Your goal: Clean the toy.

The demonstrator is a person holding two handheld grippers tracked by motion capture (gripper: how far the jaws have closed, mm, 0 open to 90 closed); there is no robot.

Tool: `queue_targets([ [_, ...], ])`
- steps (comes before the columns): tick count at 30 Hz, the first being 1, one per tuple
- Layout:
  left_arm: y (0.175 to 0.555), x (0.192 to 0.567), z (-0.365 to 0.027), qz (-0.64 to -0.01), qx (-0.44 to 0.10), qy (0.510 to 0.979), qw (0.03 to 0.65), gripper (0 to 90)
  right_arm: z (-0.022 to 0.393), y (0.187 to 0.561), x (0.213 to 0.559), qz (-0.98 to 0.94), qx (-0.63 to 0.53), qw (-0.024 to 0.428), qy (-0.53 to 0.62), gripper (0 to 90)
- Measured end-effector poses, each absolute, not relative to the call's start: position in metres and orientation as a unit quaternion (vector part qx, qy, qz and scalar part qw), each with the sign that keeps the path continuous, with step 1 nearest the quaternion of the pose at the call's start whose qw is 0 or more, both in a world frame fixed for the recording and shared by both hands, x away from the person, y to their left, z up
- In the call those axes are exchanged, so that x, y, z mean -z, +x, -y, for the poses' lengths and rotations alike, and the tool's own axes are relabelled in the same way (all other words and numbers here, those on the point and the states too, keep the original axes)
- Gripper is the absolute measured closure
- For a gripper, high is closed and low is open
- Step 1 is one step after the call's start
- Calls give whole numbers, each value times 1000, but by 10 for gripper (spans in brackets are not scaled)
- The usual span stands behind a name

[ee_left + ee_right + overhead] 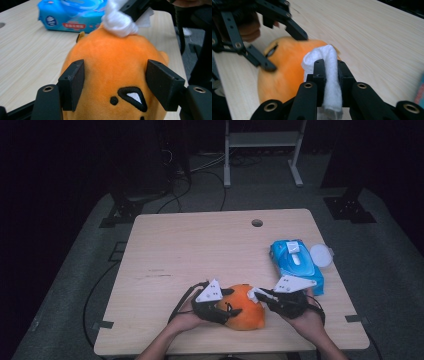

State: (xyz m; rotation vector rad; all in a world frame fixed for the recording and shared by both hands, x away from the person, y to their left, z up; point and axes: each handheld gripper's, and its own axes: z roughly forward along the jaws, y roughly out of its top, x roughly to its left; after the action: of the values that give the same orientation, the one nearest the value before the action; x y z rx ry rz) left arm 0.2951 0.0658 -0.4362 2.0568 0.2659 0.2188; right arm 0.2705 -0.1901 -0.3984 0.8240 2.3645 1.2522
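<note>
Nearest the lens in the left gripper view: the 2 black jaws of the left gripper point(115, 85), standing either side of an orange plush toy point(112, 67). The inner faces touch the fabric at the flanks without visibly denting it; whether they grip or merely bracket the toy, I cannot tell. Embroidered black face marks sit between the jaws.

The toy lies on the near part of the wooden table point(200, 245), between both hands, close to the front edge.

Right gripper point(329, 67): jaws pressed together on a folded white wipe point(329, 75), the wad touching the top of the toy. In the left gripper view the same wipe point(120, 20) rests on the toy's crown.

Risks, as judged:
- The left hold looks loose. A firm wiping stroke could push the toy out from between the jaws, or roll it toward the table's front edge.
- The wipe is pinched along a narrow strip; dragging over plush pile could pull it free or bunch it.
- The 2 grippers work close together over 1 small object; their jaws could collide.
- Hard jaw tips may scrape the fabric if the wad shifts.

Writing: blue wipes pack point(296, 265) at the right, well apart from the toy, its round white lid point(320, 255) flipped open. The red label band and round logo point(51, 21) carry print too small to read.
</note>
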Motion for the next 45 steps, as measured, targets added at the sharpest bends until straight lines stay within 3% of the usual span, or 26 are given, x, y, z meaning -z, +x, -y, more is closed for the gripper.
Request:
queue_targets([
  [10, 289, 437, -59, -82, -92, 863, 491, 279, 199, 282, 402, -826, -433, 179, 312, 796],
  [16, 295, 432, -67, -94, -80, 855, 504, 170, 190, 278, 402, -834, -440, 174, 285, 796],
  [20, 309, 431, -74, -150, -60, 838, 521, 89, 195, 279, 404, -835, -439, 171, 284, 795],
  [23, 314, 437, -75, -166, -32, 836, 521, 153, 198, 284, 405, -832, -438, 169, 295, 796],
  [24, 311, 438, -72, -159, -44, 842, 513, 206, 196, 285, 404, -831, -438, 169, 298, 796],
  [27, 306, 437, -68, -146, -54, 845, 511, 237, 190, 284, 402, -830, -444, 169, 294, 796],
  [34, 289, 434, -56, -97, -88, 859, 494, 244, 168, 277, 398, -839, -449, 167, 259, 796],
  [45, 295, 433, -63, -103, -68, 856, 502, 224, 208, 284, 403, -824, -446, 163, 311, 796],
])
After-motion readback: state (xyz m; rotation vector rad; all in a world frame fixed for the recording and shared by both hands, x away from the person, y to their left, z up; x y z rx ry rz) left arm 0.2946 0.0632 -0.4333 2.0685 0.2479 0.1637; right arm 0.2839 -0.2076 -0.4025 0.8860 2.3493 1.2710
